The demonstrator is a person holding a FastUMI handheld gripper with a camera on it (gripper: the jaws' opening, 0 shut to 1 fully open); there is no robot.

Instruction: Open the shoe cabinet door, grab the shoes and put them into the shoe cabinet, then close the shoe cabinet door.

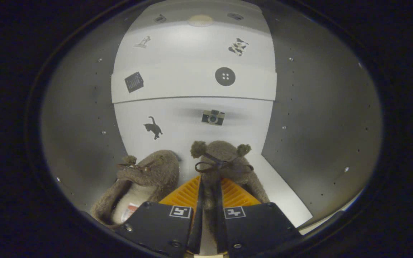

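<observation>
**Second shoe held inside the shoe cabinet**

Interior of the shoe cabinet (pixel 321 118), seen along the hand-held gripper (pixel 212 190). Its two fingers are closed on the heel rim of a brown fuzzy shoe (pixel 224 161) — pom-poms and a dark bow mark the toe, which points toward the white back panel (pixel 192 82). A matching shoe (pixel 145 179) lies on the cabinet floor just left of the fingers, beside the held one. Small dark stickers — a cat, a camera, a button — dot the back panel.

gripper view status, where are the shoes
Gripper shut on right slipper, inside cabinet. Left slipper already on the shelf beside it. Nothing in the way.
</observation>
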